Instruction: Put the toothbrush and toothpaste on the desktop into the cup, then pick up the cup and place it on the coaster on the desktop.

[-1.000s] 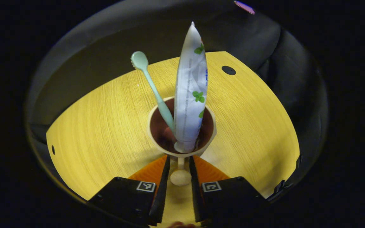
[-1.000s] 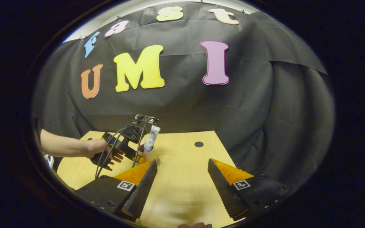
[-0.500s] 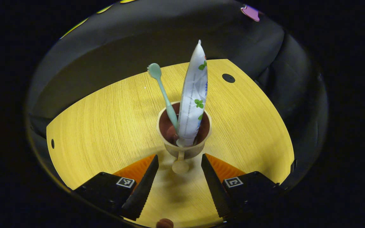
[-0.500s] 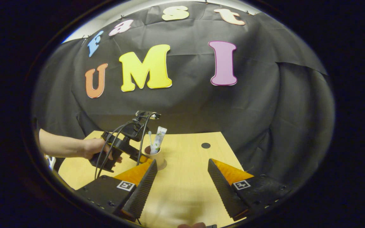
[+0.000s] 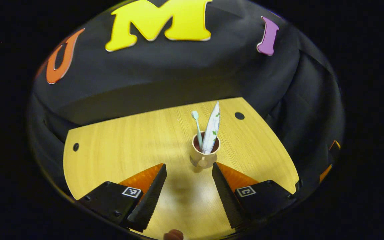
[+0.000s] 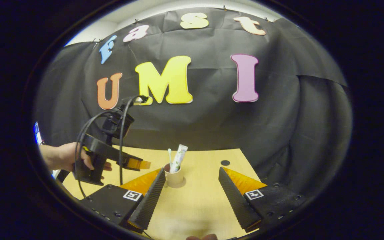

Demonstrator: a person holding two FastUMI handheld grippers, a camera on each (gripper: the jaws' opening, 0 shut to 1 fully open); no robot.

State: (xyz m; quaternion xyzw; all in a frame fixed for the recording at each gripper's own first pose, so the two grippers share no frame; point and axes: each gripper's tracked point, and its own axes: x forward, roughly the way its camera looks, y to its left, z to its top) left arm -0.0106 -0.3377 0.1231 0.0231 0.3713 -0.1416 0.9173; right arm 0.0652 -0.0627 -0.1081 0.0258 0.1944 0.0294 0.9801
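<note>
Your left gripper (image 5: 188, 170) hangs above the pale yellow wood-grain desktop (image 5: 118, 146) with its two fingers spread wide apart and nothing between them. Just beyond the fingertips stands the small beige cup with a dark brown inside and a knob-ended handle (image 5: 204, 154), upright and apart from both fingers. Inside it, a mint-green toothbrush (image 5: 197, 125) leans to the left with its head upward, and a white toothpaste tube with green leaf prints (image 5: 212, 128) stands beside it on the right, crimped end up. A small round black hole (image 5: 239, 115) sits in the desktop to the far right of the cup, and another (image 5: 75, 146) sits near the left edge.

In the right gripper view, your right gripper (image 6: 190, 186) is likewise wide open and empty, low over the near part of the desktop (image 6: 198, 203). The cup (image 6: 174, 176) rests on a thin round beige coaster (image 6: 181, 183), just past the left fingertip, with the toothbrush (image 6: 170, 156) and the toothpaste tube (image 6: 180, 155) upright in it. To the left, your hand (image 6: 66, 156) holds the left gripper (image 6: 138, 164) raised, clear of the cup.
</note>
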